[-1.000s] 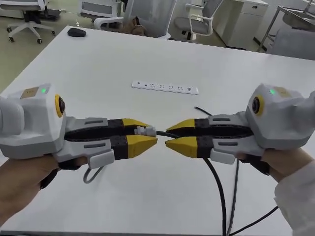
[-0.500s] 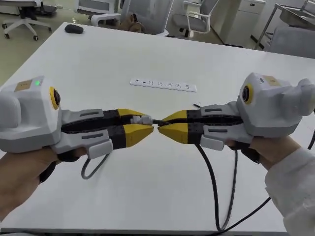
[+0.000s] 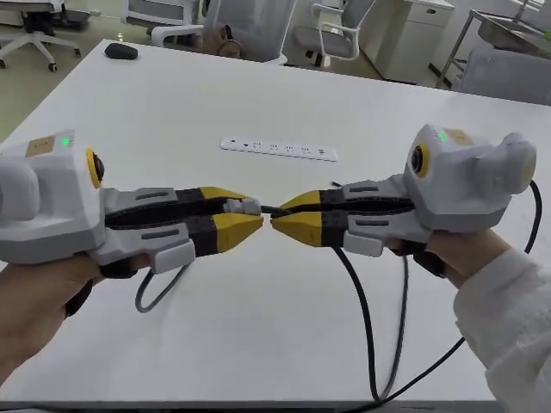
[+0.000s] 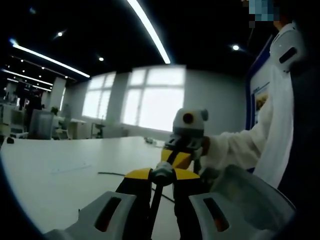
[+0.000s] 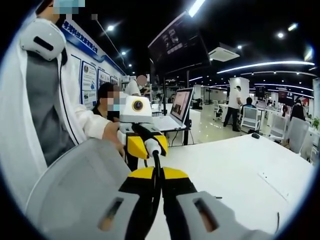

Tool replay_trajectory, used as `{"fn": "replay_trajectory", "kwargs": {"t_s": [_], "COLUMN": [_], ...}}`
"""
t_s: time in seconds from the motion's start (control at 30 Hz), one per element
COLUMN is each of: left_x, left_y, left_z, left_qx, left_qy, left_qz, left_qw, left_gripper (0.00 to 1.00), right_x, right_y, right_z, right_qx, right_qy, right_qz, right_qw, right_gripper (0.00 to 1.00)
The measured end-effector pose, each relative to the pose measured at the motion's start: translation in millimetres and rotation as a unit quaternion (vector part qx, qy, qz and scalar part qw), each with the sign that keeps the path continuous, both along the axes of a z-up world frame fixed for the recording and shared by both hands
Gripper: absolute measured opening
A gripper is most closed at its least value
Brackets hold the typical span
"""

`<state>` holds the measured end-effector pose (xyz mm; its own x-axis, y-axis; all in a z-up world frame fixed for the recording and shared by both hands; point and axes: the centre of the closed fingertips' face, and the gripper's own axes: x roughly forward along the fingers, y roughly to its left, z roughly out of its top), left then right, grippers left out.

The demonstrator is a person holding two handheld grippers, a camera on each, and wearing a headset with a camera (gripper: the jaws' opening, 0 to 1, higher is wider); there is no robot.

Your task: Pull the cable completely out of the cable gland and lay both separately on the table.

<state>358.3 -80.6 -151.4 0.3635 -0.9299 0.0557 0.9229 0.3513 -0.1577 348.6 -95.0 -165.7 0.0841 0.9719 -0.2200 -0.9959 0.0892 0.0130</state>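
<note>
The left gripper (image 3: pixel 252 215) was clamped on the small pale-grey cable gland (image 3: pixel 244 206), and the right gripper (image 3: pixel 282 213) was closed on the thin black cable (image 3: pixel 368 320) just beside it. Both were held tip to tip above the white table (image 3: pixel 284 95), onto which the cable's slack was draped.

white table (image 3: pixel 258 327) | power strip (image 3: pixel 277 148) centre | mouse (image 3: pixel 120 51) far-left corner | black cable (image 3: pixel 365 331) near-right edge
</note>
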Motion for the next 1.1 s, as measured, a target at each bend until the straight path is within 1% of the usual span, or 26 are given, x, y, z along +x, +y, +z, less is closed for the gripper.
{"fn": "replay_trajectory", "kwargs": {"t_s": [0.1, 0.37, 0.47, 0.63, 0.8, 1.1], "left_x": [1.4, 6.2, 8.8, 12.5, 13.8, 13.7], "left_y": [1.2, 5.3, 8.8, 12.9, 13.6, 12.8], "left_z": [0.4, -0.7, 0.9, 2.7, 2.6, 1.1], "left_qx": [-0.004, -0.004, -0.013, -0.02, -0.022, -0.022], "left_qy": [0.004, 0.009, 0.014, 0.017, 0.018, 0.021], "left_qz": [0.003, 0.015, 0.021, 0.032, 0.035, 0.036], "left_qw": [1.0, 0.9998, 0.9996, 0.9991, 0.999, 0.9989], "left_gripper": [0.17, 0.17, 0.17, 0.17, 0.17, 0.17], "right_x": [2.1, 9.9, 14.4, 22.9, 28.0, 32.0], "right_y": [-5.5, -18.9, -24.0, -36.7, -50.3, -73.6], "right_z": [-2.2, -12.2, -15.2, -21.1, -28.5, -42.7], "right_qx": [0.005, 0.001, 0.0, -0.006, -0.013, -0.019], "right_qy": [0.004, 0.015, 0.019, 0.023, 0.029, 0.044], "right_qz": [-0.009, -0.028, -0.033, -0.051, -0.065, -0.093], "right_qw": [0.9999, 0.9995, 0.9993, 0.9984, 0.9974, 0.9945], "right_gripper": [0.03, 0.03, 0.03, 0.03, 0.03, 0.03]}}
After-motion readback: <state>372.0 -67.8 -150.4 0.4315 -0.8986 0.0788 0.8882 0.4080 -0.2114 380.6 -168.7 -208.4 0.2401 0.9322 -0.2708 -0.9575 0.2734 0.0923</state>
